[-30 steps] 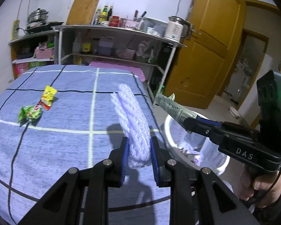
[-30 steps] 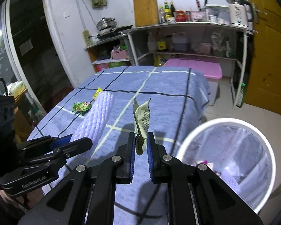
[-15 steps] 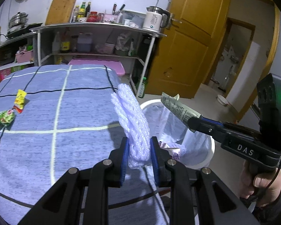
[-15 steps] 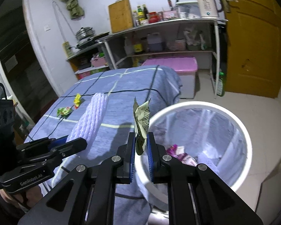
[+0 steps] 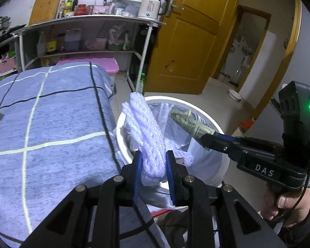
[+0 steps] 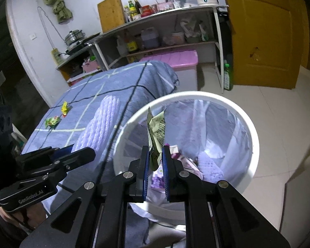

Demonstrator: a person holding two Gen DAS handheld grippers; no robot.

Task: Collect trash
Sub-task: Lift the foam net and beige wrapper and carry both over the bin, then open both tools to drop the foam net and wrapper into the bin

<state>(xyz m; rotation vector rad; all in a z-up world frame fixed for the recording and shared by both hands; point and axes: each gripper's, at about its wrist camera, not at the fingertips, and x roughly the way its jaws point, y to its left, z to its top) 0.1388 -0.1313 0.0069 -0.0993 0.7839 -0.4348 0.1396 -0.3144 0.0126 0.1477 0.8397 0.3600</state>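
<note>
The left tongs [image 5: 153, 170] pinch a white foam net [image 5: 146, 132] by its lower end; the net stands up from the blue pads and leans over the near rim of the white bin [image 5: 202, 111] that sits just ahead and to the right of them. The right tongs [image 6: 156, 166] are pressed on a crumpled green wrapper [image 6: 156, 132], which sticks up between the pads directly above the bin's [image 6: 252, 128] open mouth. Below these tongs, inside the lined bin, lie purple and white scraps [image 6: 196, 165]. To the left of both tongs stretches the blue checked desk [image 5: 51, 124]; far to the left on it rest a yellow wrapper [image 6: 64, 107] and a green wrapper [image 6: 52, 121], close together and well apart from either tongs
</note>
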